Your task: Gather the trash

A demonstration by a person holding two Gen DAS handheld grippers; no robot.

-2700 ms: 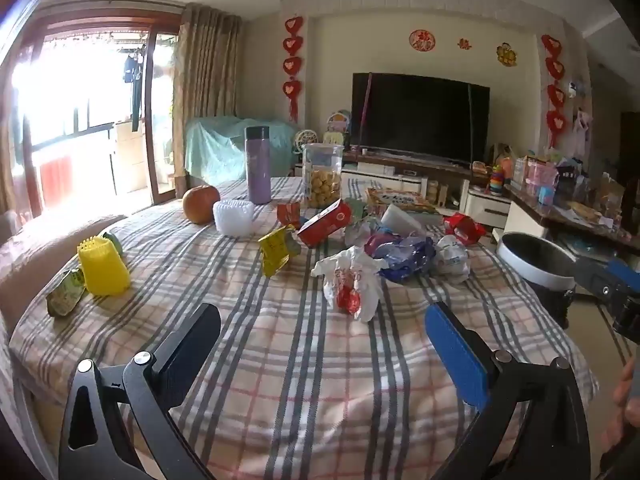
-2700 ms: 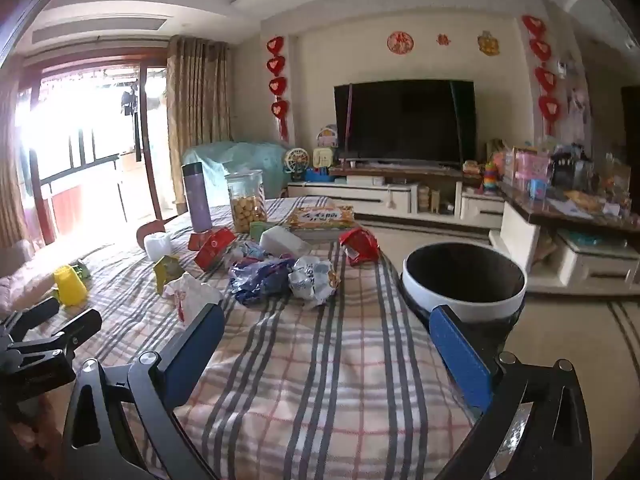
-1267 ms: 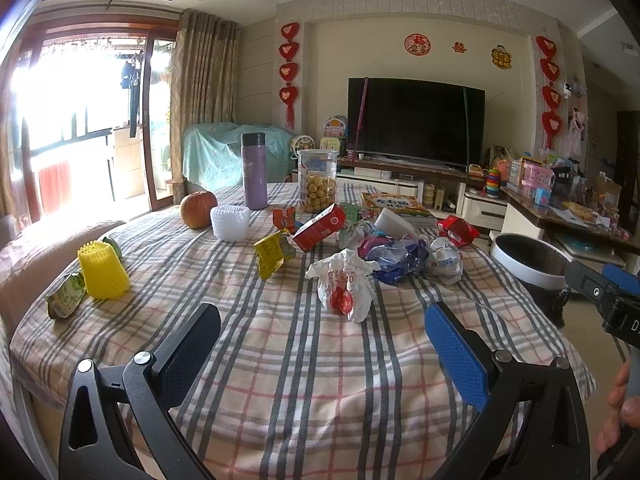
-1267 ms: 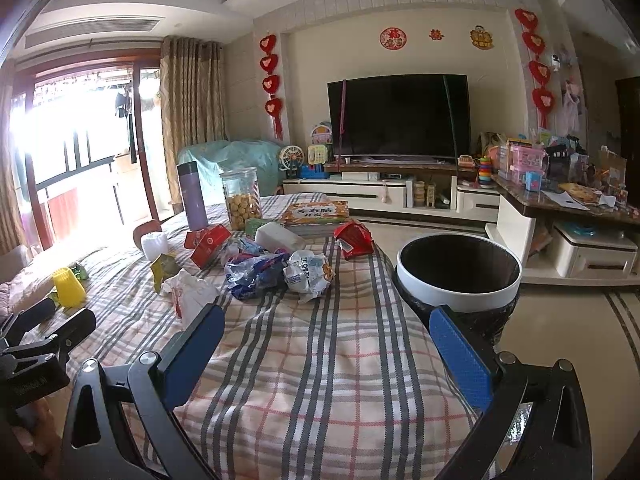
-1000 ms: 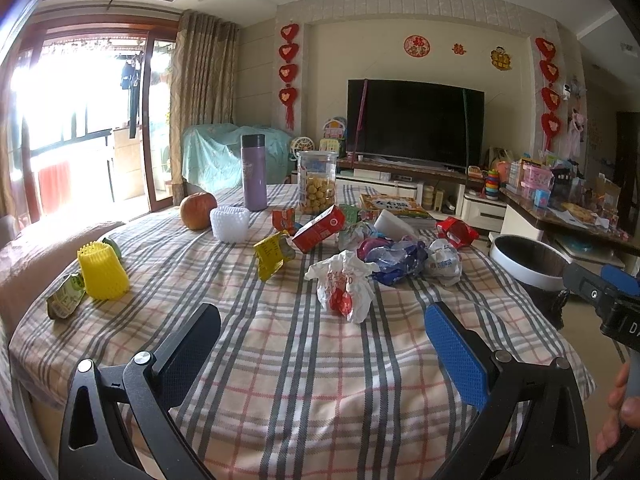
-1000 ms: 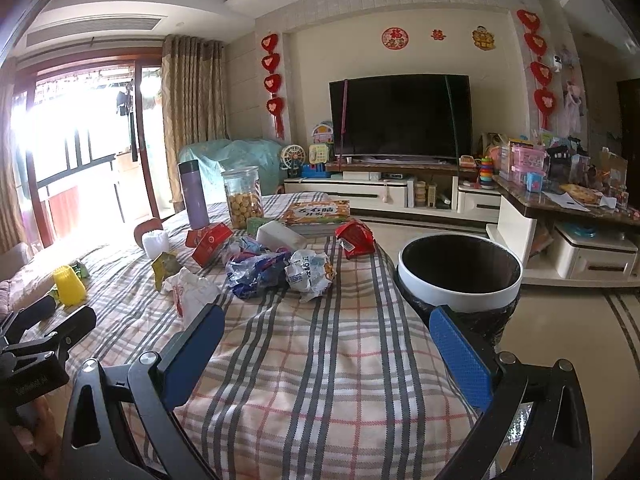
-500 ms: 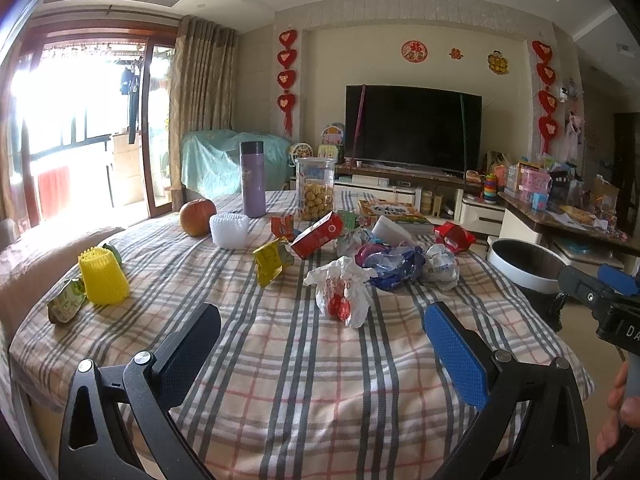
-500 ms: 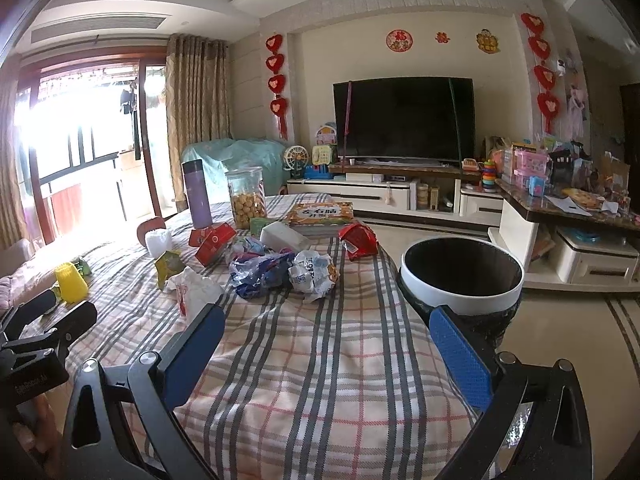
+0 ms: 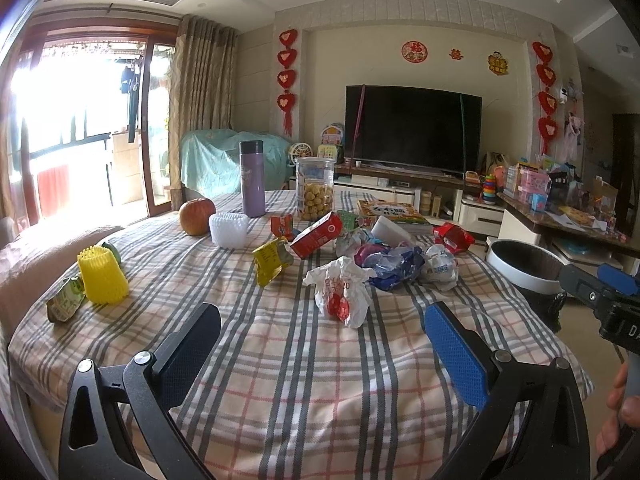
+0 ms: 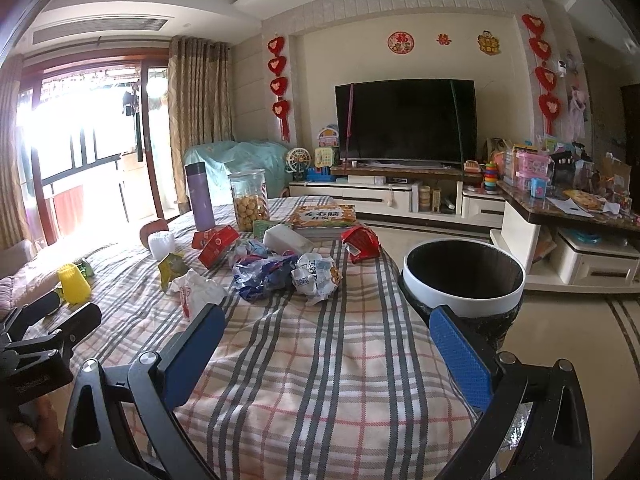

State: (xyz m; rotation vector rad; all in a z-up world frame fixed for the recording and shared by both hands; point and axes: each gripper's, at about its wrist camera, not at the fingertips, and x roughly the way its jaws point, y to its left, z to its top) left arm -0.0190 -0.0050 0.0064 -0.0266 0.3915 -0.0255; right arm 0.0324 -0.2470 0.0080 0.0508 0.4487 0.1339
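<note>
Your left gripper (image 9: 322,330) and right gripper (image 10: 326,336) both gape wide, holding nothing. Wrappers (image 9: 342,290) sit mid-frame on the checked tablecloth (image 9: 288,380), bin (image 10: 464,276) at right.

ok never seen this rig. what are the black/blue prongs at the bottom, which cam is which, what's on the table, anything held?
No robot here: a person carries a two-finger gripper in each hand, with a fisheye camera on each that looks out along its fingers. The prongs are those fingers.

The left wrist view shows the left gripper with the right one at its right edge. The right wrist view shows the right gripper with the left one at its left edge.

Both are open and hold nothing.

On the checked tablecloth lies trash: a white crumpled bag, a blue wrapper, a red carton and a yellow packet. Also there: a purple flask, a snack jar, an apple and a yellow foam net.

The bin stands beside the table, on the right.
</note>
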